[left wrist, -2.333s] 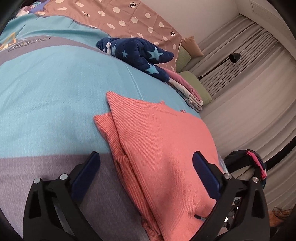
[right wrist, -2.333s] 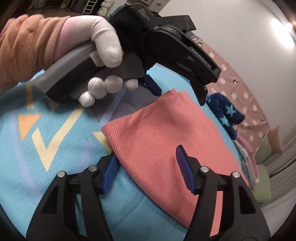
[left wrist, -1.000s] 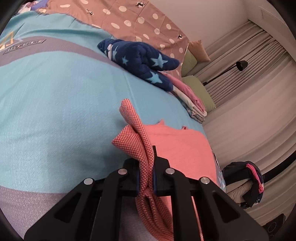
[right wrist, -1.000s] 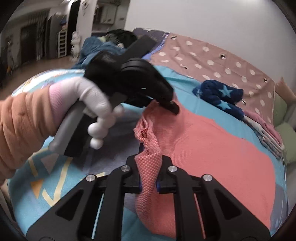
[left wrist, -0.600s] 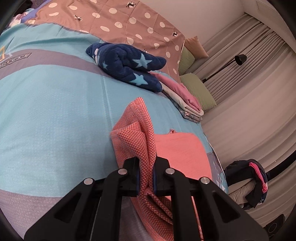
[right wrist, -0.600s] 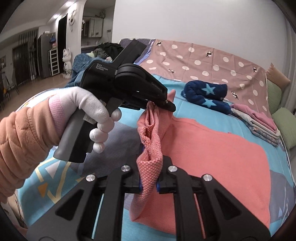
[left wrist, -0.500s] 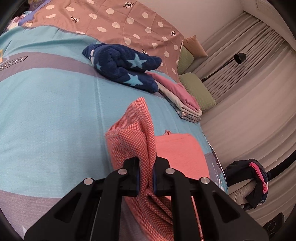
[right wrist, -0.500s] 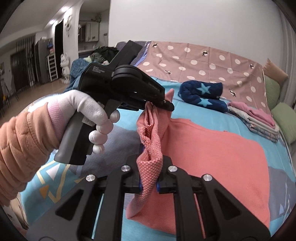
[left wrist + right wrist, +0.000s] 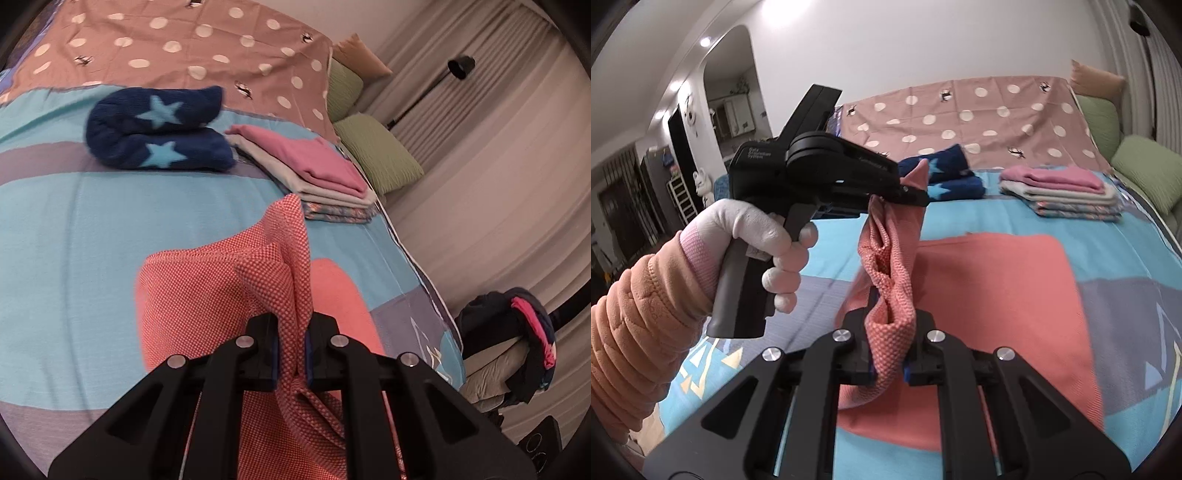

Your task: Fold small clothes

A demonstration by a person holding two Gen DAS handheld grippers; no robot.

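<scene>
So they're mid-fold on the coral knit garment (image 9: 997,280), the one lying on the turquoise bedspread (image 9: 74,229). Going from the left: the left gripper (image 9: 916,197) is clamped tight on one corner of the near edge, with the gloved left hand (image 9: 764,236) on its handle, and that corner is up in the air. The right gripper (image 9: 888,360) is pinched on the other near corner, fabric bunched between its blue pads. The strip between the two claws hangs in a loose twisted fold, while the rest of the piece lies flat on the bed.

My guess is the raised edge goes over and away, toward the far side, to halve it. That would need both corners carried level and kept taut, or the slack bit will crease.

The flat part looks like it runs long-ways away from the holder, roughly toward the folded stack (image 9: 1060,192) and the navy star blanket (image 9: 155,136) near the polka-dot cover (image 9: 166,48). Can't tell which end is the neck.
</scene>
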